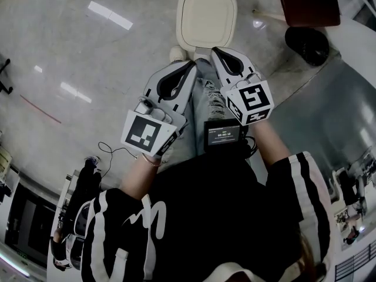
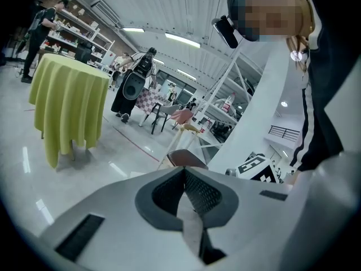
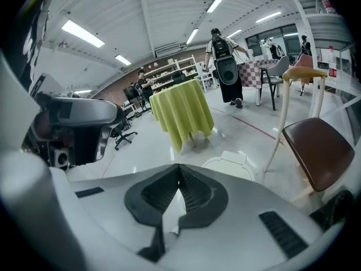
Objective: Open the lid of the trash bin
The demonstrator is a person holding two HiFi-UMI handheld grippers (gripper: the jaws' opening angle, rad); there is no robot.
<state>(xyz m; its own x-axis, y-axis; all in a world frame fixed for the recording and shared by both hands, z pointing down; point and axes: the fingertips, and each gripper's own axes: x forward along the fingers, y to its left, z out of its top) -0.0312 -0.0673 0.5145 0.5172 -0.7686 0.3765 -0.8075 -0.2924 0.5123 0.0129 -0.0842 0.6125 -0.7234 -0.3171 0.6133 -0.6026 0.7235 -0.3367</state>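
- The left gripper's [image 2: 183,173] 2 jaws are closed tip to tip. Their ribbed pads [image 2: 198,193] curve apart behind the tips and nothing sits between them.
- The right gripper [image 3: 179,169] is the same: both tips meet, only bare floor shows through the gap behind them, and it grips nothing.
- In the head view the 2 grippers are held side by side in front of the person's legs, apart from each other, with their noses pointing forward. Each carries 1 marker cube [image 1: 144,133] at its rear, just above the wrist.
- The trash bin [image 1: 207,16] stands on the glossy pale floor [image 1: 88,46] just ahead of the person. Its cream lid [image 3: 228,164] is down and flat.
- Both grippers are short of the bin, and neither touches it. The right gripper's nose is the nearer one.
- A small device with a lit screen [image 1: 222,135] hangs at the person's waist, between the 2 forearms.
- To the right of the bin stands a chair [image 3: 316,148] with a brown seat and pale legs.
- Farther off is a round table [image 3: 180,114] under a yellow-green cloth.
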